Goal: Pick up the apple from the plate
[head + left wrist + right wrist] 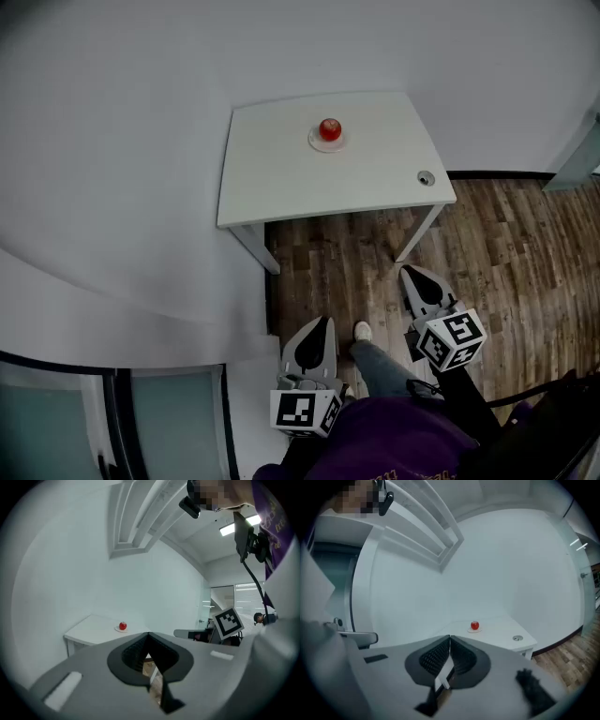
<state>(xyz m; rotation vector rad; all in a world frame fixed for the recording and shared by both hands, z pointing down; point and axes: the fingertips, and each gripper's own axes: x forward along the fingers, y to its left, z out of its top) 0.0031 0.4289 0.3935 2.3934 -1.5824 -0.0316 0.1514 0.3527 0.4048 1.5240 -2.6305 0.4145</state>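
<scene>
A red apple (329, 127) sits on a small white plate (327, 142) near the back of a white table (281, 178). Both grippers hang well short of the table, over the wood floor. My left gripper (323, 322) and my right gripper (409, 272) point toward the table, each with its jaws shut and nothing between them. The left gripper view has the apple (123, 626) far off beyond the closed tips (149, 633). From the right gripper view, the apple (475, 625) stands on its plate (475, 631) beyond the closed tips (449, 637).
A round metal fitting (426, 177) is set in the table's near right corner. White walls run along the left and behind the table. The person's leg and shoe (363, 330) stand on the wood floor (525, 272) between the grippers. A glass partition (112, 422) is at lower left.
</scene>
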